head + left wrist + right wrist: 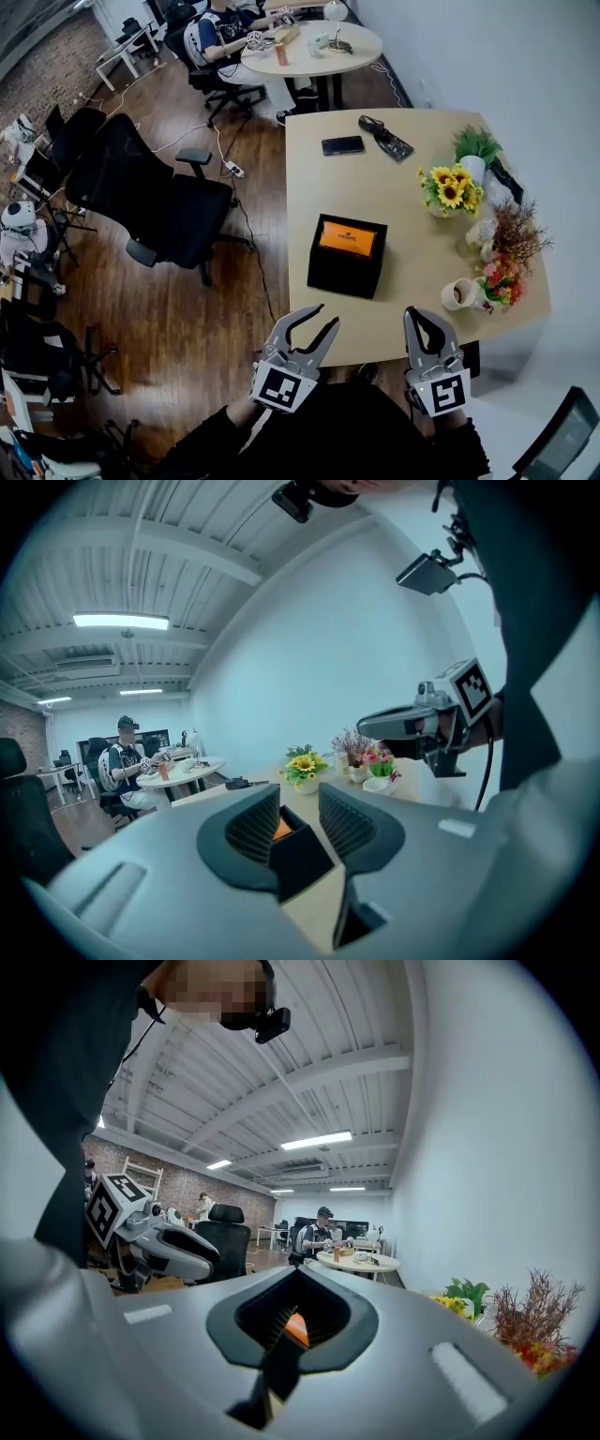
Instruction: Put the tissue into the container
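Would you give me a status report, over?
Left claw open, empty. Right claw shut, empty. Black orange-topped box on desk, untouched; no loose tissue seen. Nothing in the way.

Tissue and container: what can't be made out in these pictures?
- Tissue: none identifiable in any view. The orange panel on the black box is too small in the head view to identify.
- Box opening: the open left gripper covers the box's sides in its own view. The closed right gripper shows only a sliver in its view.
- Cup contents: too small, head view.
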`<state>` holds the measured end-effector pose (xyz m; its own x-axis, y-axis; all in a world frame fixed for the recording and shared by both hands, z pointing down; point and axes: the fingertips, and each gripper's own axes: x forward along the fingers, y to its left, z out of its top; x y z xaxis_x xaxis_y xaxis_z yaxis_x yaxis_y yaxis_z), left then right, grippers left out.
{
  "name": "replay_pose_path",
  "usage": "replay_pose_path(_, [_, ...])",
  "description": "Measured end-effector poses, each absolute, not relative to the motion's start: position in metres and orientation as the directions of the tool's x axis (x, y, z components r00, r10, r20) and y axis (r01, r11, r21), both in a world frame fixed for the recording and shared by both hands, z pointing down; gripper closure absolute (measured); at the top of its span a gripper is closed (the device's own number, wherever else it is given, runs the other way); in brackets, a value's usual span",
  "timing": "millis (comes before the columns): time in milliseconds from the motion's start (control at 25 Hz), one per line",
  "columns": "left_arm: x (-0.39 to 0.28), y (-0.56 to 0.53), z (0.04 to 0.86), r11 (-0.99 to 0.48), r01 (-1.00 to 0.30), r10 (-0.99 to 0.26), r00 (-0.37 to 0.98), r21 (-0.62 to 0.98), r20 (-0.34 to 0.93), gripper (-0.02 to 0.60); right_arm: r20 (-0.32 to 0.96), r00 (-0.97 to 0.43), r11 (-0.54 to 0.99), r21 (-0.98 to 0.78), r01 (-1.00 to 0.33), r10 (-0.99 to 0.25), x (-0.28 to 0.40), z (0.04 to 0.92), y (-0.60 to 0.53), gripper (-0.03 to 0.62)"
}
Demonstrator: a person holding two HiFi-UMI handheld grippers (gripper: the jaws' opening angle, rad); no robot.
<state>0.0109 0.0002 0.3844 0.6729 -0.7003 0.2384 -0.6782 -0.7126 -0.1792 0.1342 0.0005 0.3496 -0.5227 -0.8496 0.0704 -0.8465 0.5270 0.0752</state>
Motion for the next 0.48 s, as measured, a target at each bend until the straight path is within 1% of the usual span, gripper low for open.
replay_pose_path(480, [0.015,0.006,0.388,-0.731,-0.654,-0.681,0.685,-0.195,0.259,0.469,0.093,-0.517,0.524,0.075,-0.849,-0.851,0.134,0.360,0.004,0.594])
